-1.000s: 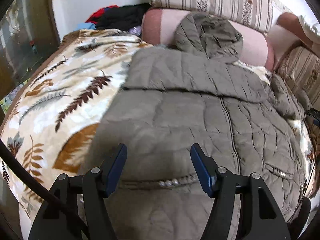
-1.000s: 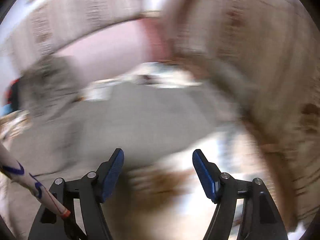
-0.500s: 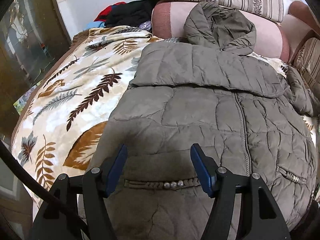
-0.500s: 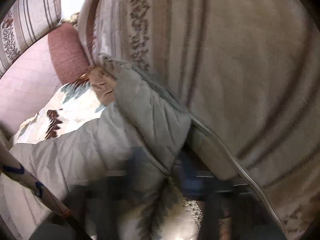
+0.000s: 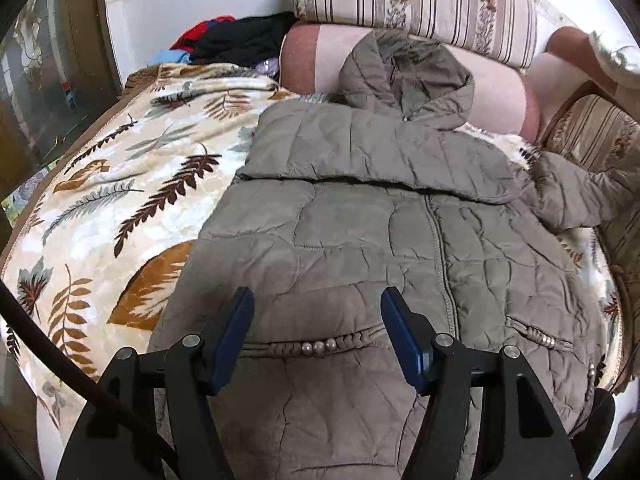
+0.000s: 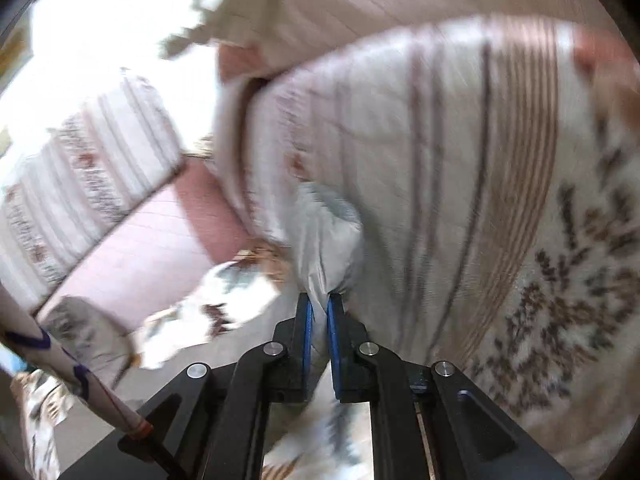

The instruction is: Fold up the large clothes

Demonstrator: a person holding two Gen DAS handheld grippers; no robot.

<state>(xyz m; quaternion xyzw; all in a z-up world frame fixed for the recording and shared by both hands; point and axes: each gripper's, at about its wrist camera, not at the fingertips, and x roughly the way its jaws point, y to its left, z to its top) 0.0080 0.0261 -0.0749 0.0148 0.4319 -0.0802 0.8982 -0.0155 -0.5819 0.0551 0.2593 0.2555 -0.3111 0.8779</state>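
An olive quilted hooded jacket point(image 5: 380, 240) lies front up on a leaf-print blanket point(image 5: 120, 200), its hood against a pink bolster point(image 5: 320, 56). One sleeve is folded across the chest; the other sleeve point(image 5: 572, 196) lies out at the right. My left gripper point(image 5: 318, 332) is open and empty, hovering above the jacket's lower front by a beaded pocket. My right gripper point(image 6: 318, 304) is shut on a pale fold of the jacket sleeve point(image 6: 332, 248), lifted beside a striped cushion point(image 6: 440, 160). This view is blurred.
Striped cushions point(image 5: 420, 4) line the back of the sofa. A pile of black, red and blue clothes point(image 5: 236, 42) sits at the back left. A glass door point(image 5: 40, 80) stands at the left. A person's arm point(image 5: 580, 52) shows at top right.
My right gripper closed on the jacket sleeve by the striped cushion and lifted it. My left gripper stayed open, drawing back slightly above the jacket.
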